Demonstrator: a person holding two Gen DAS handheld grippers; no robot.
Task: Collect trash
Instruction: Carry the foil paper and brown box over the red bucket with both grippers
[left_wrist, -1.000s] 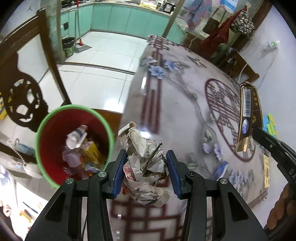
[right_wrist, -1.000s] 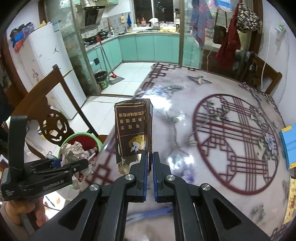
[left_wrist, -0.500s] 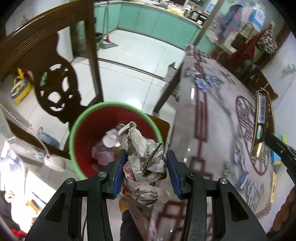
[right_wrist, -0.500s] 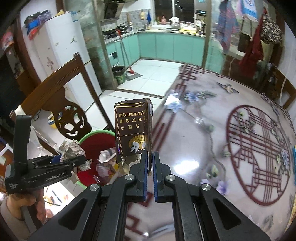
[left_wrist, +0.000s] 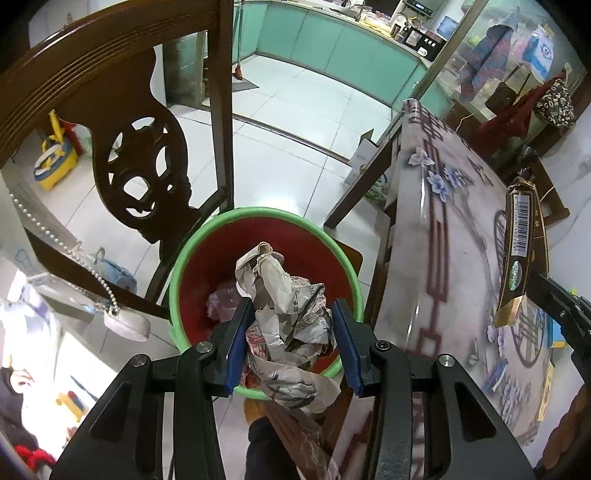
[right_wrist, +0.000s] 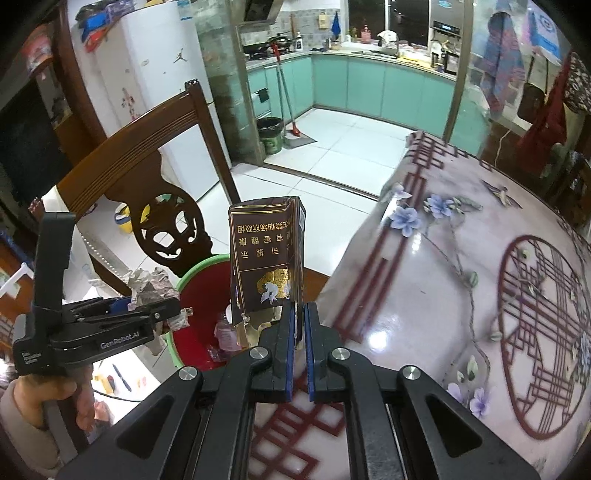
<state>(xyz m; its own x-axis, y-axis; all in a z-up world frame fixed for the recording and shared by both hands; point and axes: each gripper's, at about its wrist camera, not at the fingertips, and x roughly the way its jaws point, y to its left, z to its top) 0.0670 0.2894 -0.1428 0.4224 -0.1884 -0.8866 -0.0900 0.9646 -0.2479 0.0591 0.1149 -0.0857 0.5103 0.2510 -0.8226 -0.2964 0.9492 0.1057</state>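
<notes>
My left gripper (left_wrist: 291, 339) is shut on a crumpled newspaper ball (left_wrist: 284, 314) and holds it right above a red bin with a green rim (left_wrist: 192, 254); trash lies inside. In the right wrist view the left gripper (right_wrist: 162, 310) with the paper ball (right_wrist: 151, 286) hovers at the bin (right_wrist: 199, 295). My right gripper (right_wrist: 300, 321) is shut on a flattened brown carton (right_wrist: 266, 258), held upright above the table edge beside the bin. The carton also shows in the left wrist view (left_wrist: 522, 251).
A dark wooden chair (left_wrist: 140, 147) stands just behind the bin. The table with a floral cloth (right_wrist: 461, 277) lies to the right. White tiled floor (left_wrist: 288, 110) leads to teal kitchen cabinets. A fridge (right_wrist: 147, 85) stands at the left.
Both grippers have moved left, off the table and toward the bin. The paper ball has gone from over the table edge to over the bin. Both grips are unchanged.
</notes>
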